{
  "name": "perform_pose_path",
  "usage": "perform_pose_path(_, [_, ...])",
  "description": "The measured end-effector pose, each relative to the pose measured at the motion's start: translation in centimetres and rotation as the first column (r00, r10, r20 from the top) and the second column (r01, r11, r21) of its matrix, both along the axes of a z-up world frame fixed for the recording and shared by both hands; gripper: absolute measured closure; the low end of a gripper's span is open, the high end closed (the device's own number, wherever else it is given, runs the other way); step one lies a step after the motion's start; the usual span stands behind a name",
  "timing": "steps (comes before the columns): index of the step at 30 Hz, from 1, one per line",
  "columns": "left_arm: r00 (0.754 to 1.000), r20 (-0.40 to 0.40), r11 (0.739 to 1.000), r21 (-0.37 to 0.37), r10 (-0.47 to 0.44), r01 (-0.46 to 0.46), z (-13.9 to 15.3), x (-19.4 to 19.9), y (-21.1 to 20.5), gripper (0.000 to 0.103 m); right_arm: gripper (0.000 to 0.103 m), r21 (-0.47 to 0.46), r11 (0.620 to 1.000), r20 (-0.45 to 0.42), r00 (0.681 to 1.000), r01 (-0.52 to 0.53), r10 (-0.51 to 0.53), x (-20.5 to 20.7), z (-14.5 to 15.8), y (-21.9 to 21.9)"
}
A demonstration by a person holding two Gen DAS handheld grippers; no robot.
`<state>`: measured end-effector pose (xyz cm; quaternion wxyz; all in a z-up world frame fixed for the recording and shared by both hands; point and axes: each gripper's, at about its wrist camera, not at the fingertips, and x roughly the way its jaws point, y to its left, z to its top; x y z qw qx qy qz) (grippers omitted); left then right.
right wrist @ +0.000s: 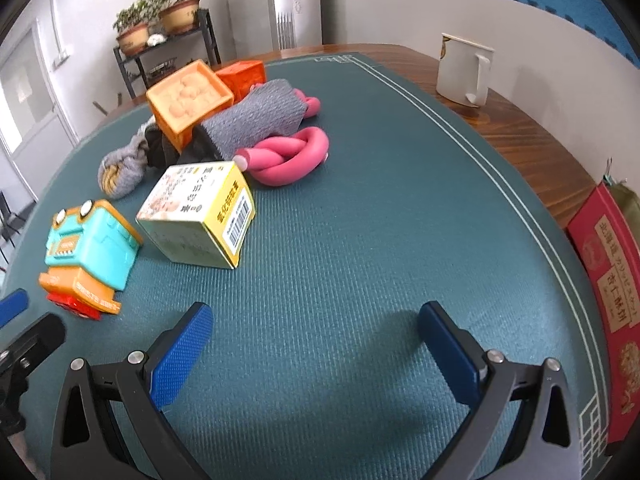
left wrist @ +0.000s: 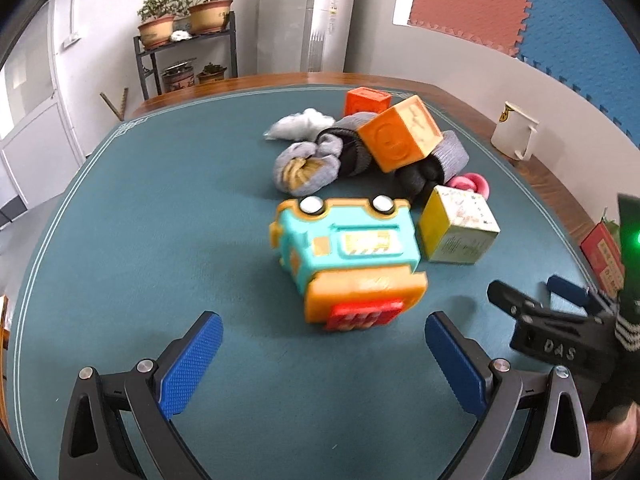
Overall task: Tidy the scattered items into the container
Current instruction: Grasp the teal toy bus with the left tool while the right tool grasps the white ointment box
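The left gripper is held with blue-padded fingers spread apart, nothing between them; a teal-and-orange plastic toy robot lies just above, at frame centre. The right gripper is likewise spread over bare green mat. A yellow cardboard box and pink foam twist are seen upper left.

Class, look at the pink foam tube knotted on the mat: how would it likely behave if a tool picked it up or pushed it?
The pink tube looks soft: it is bent into a knot, so it would probably flex and sag. It seems light foam, likely to slide on the mat rather than roll.
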<state>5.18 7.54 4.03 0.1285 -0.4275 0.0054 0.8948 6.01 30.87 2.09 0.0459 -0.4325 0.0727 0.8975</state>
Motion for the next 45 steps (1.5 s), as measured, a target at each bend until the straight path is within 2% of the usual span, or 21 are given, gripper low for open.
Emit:
perform_pose_path(6, [1.000, 0.010, 1.000, -0.026, 0.004, -0.004, -0.9, -1.7, 1.5, 0.001, 0.000, -0.139, 0.989, -0.111, 0.992, 0.050, -0.066, 1.2, 1.1, 2.2])
perform_pose_path(12, [1.000, 0.003, 0.998, -0.057, 0.018, -0.018, -1.5, -2.7, 2.1, 0.001, 0.000, -0.165, 0.984, -0.187, 0.978, 0.067, -0.098, 2.2, 2.0, 2.4])
perform_pose_path(26, [0.999, 0.005, 0.998, -0.057, 0.032, -0.032, -2.3, -3.5, 2.1, 0.001, 0.000, -0.142, 0.988, -0.209, 0.974, 0.063, -0.092, 2.1, 2.2, 2.4])
perform_pose_path(38, [1.000, 0.011, 0.999, -0.023, 0.024, -0.024, -2.5, -3.7, 1.7, 0.001, 0.000, -0.136, 0.989, -0.198, 0.976, 0.063, -0.090, 2.1, 2.0, 2.4])
perform_pose_path(41, [1.000, 0.005, 1.000, -0.023, 0.020, -0.020, -2.3, -3.6, 1.8, 0.005, 0.000, -0.136, 0.989, -0.197, 0.976, 0.064, -0.090, 2.1, 1.9, 2.5])
perform_pose_path(44, [1.000, -0.007, 1.000, -0.024, 0.013, -0.013, -2.1, -3.3, 1.8, 0.017, 0.000, -0.138, 0.988, -0.194, 0.977, 0.066, -0.092, 2.1, 1.9, 2.5])
perform_pose_path(45, [1.000, -0.010, 1.000, -0.023, 0.012, -0.012, -2.0, -3.3, 1.7, 0.026, 0.000, -0.138, 0.988, -0.193, 0.977, 0.066, -0.093, 2.1, 1.9, 2.5])
